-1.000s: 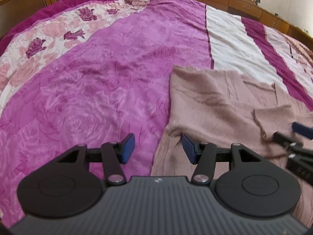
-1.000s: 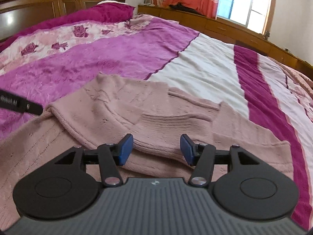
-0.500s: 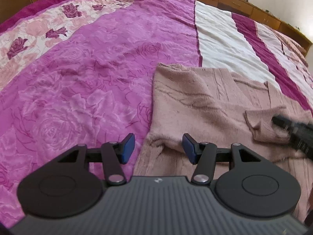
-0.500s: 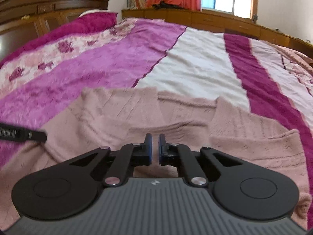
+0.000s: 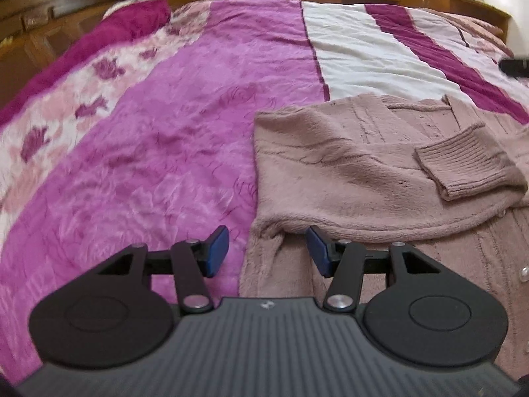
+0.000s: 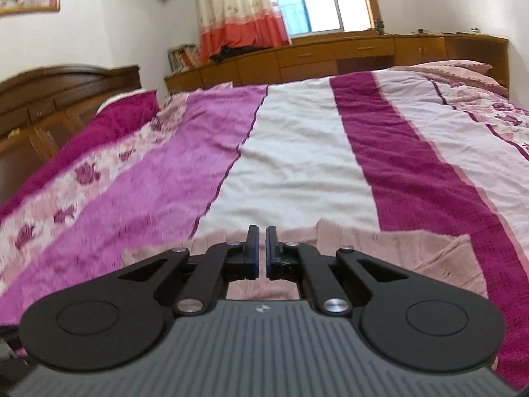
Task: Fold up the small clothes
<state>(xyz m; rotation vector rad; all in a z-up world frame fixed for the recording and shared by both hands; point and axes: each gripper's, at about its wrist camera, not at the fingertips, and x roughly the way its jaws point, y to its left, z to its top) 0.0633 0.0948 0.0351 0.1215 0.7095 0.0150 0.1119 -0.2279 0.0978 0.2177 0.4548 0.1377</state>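
Knitwear fills the right half of the left wrist view: a dusty-pink fuzzy knitted cardigan [image 5: 380,172] lies spread on the bed, one sleeve folded across its body and ending in a ribbed cuff [image 5: 463,162] that rests on the chest. The left gripper [image 5: 267,253] hovers low over the garment's near left edge, its blue-padded jaws about half apart with nothing pressed between them. The left pad sits over the bedspread, the right pad just at the rolled hem of the folded sleeve; whether that pad touches the wool cannot be told. Small pale buttons [image 5: 523,269] dot the cardigan's front at the far right.

From the right wrist view, the right gripper [image 6: 259,253] has its jaws drawn together to a thin slit and holds nothing. It is raised above the cardigan [image 6: 396,251], whose far edge shows just beyond and below the fingertips.

Underneath lies a plush striped bedspread [image 5: 165,152] in magenta, cream and deep plum bands, with a rose-printed strip along the left. A dark carved wooden headboard [image 6: 66,89] stands at the left, and low wooden cabinets [image 6: 330,56] run below a curtained window [image 6: 324,0].
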